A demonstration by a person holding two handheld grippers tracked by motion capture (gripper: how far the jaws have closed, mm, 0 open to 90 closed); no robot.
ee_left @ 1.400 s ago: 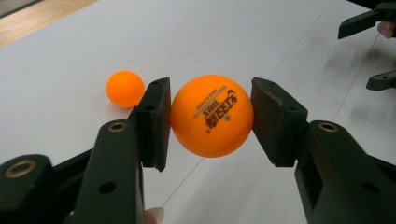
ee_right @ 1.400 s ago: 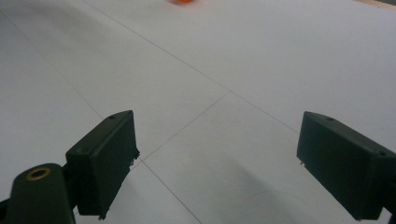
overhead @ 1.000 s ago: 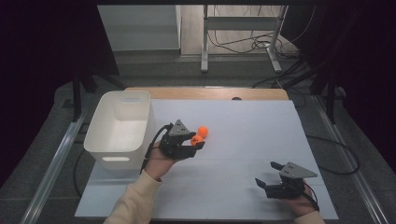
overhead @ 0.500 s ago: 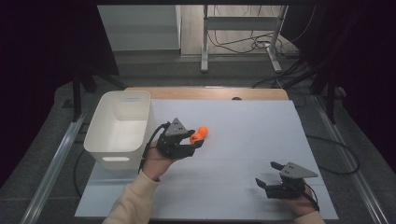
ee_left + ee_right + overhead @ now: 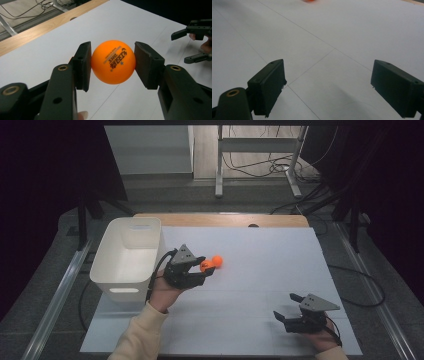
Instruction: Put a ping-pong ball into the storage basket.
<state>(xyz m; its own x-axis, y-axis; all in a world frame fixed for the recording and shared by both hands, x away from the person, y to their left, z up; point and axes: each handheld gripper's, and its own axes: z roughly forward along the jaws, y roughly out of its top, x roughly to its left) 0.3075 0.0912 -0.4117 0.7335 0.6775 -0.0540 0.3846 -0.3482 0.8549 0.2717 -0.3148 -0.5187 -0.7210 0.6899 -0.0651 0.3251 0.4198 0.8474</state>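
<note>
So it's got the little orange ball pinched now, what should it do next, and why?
Probably lift the left gripper slightly and carry the orange ball leftward toward the white bin. Both jaws press the ball's sides, so the grip looks secure, and the open bin sits just beside that hand. The right gripper is open and holds nothing.

The bin [image 5: 127,257] stands on the left part of the table [image 5: 280,260], near its left edge. Just right of the bin is the left gripper [image 5: 206,268], and between its jaws sits the ball [image 5: 216,262] (touching both of them). The right gripper [image 5: 286,308] is at the near right, well apart from the ball, above bare table.
</note>
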